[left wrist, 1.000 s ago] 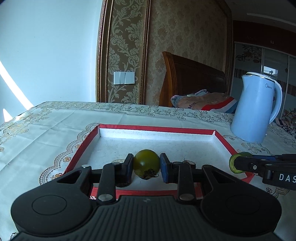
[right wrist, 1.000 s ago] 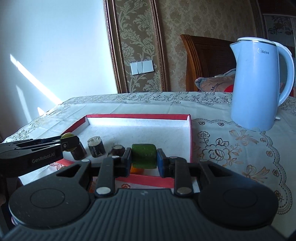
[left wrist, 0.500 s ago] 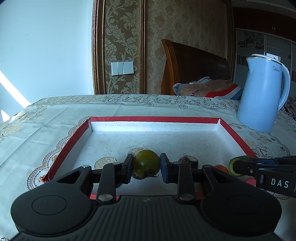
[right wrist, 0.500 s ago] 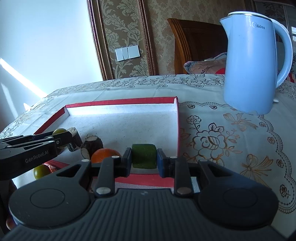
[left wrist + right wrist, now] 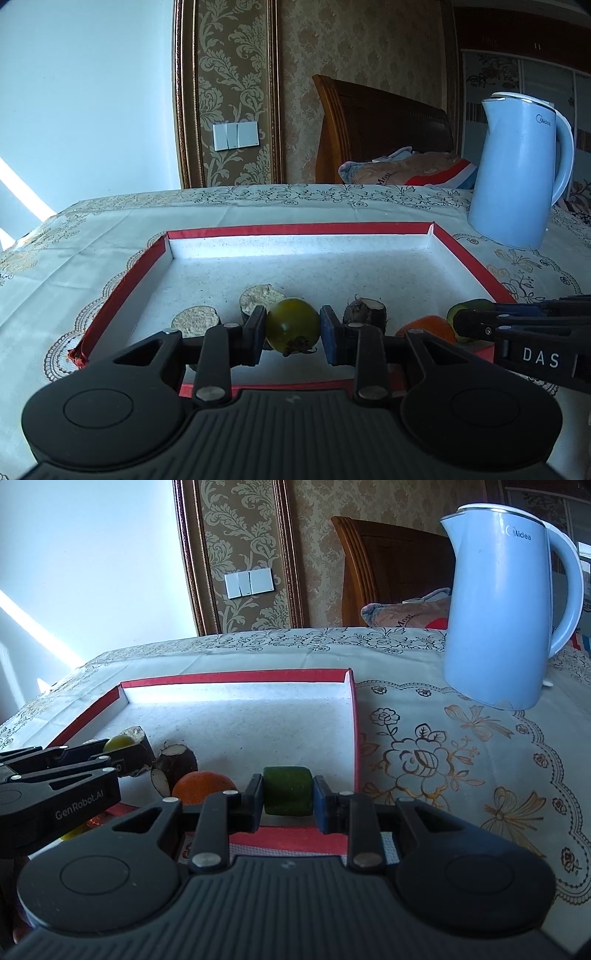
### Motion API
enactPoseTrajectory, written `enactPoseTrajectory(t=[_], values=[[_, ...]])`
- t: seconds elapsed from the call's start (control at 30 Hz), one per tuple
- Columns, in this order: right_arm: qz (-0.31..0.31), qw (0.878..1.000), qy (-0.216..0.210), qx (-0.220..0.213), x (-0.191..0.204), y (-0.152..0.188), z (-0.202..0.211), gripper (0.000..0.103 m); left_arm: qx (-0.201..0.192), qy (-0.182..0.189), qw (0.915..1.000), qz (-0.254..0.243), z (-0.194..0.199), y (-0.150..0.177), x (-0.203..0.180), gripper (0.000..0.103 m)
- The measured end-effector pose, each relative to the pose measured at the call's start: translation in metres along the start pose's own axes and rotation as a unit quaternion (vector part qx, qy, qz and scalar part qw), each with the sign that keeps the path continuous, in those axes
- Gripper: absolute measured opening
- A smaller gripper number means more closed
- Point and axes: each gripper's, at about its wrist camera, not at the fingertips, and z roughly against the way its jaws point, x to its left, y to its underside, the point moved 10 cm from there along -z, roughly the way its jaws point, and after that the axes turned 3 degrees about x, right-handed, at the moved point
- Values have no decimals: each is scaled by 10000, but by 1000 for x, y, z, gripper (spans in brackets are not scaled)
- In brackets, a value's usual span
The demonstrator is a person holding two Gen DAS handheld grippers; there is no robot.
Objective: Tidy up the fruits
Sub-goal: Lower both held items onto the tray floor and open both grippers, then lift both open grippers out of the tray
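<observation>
Tilting downward over the tray (image 5: 122,291), both claws grip fruit.

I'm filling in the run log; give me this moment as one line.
left gripper: shut on green tomato | right gripper: shut on green chunk | both over red tray | orange in tray

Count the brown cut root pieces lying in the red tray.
3: two left of the left gripper's green tomato, one to its right; others may be hidden.

Your left gripper (image 5: 293,328) holds the green tomato (image 5: 291,325) over the red-rimmed tray (image 5: 295,229), beside brown cut pieces (image 5: 258,297).
</observation>
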Motion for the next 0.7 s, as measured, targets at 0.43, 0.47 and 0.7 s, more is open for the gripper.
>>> enactPoseTrajectory(t=[0.43, 0.47, 0.7], values=[[-47, 10000, -53, -68, 0, 0, -1, 27, 231, -38, 9997, 73, -8, 7, 4, 32], [-58, 9999, -57, -71, -1, 0, -1, 27, 239, -57, 9997, 69, -8, 8, 5, 36], [-125, 9998, -95, -103, -2, 1, 0, 27, 101, -131, 9997, 184, -2, 5, 13, 74]])
